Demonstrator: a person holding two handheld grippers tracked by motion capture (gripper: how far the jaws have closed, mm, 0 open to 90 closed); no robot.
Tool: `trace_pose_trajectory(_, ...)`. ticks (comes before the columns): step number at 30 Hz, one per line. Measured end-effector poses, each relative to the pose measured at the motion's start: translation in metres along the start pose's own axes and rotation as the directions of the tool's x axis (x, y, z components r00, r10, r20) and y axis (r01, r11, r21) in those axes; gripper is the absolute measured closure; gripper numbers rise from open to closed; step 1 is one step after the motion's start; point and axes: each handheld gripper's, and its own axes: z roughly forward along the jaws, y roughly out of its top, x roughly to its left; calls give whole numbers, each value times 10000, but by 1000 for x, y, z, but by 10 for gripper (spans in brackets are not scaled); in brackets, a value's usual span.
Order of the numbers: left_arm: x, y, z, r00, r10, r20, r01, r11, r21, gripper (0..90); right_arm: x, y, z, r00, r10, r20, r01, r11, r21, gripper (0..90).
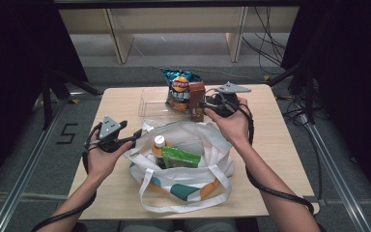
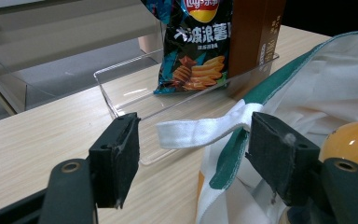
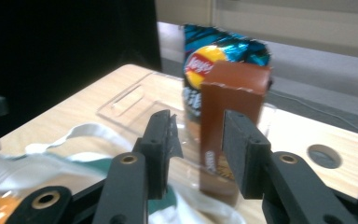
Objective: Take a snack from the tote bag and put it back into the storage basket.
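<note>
Here, in the high view, a white cloth tote bag with green and orange patches (image 1: 183,164) sits in the middle of the light wooden table (image 1: 280,145). Inside it are an orange drink bottle with a white cap (image 1: 159,146) and a flat green packet (image 1: 180,157). The left gripper (image 1: 137,134) is at the bag's left edge. The right gripper (image 1: 204,105) is at the far side, right by a tall brown cardboard box (image 1: 196,100). The box stands in a clear plastic tray (image 1: 149,102), next to a dark blue chip bag (image 1: 179,88).

In the left gripper view, the jaws stand wide apart. A white cloth strap (image 2: 205,130) of the bag lies between them (it touches neither pad).

In the right gripper view, the brown box (image 3: 230,116) stands upright between the jaws. The right jaw looks close against it, but the left jaw stands off with a gap, so the box is not clamped. This view is a bit blurry.
</note>
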Motion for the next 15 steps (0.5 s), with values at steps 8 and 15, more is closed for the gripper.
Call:
trace_pose_trajectory(8, 0, 0, 0, 10000, 3, -6, -3, 10000, 21, 332, 11, -11, -6, 9944, -203, -1037, 245, 9989, 393, 655)
trace_pose_trajectory(15, 0, -2, 0, 10000, 18, -4, -17, 10000, 48, 333, 20, -24, -9, 9816, -371, -1874, 546, 9945, 890, 647)
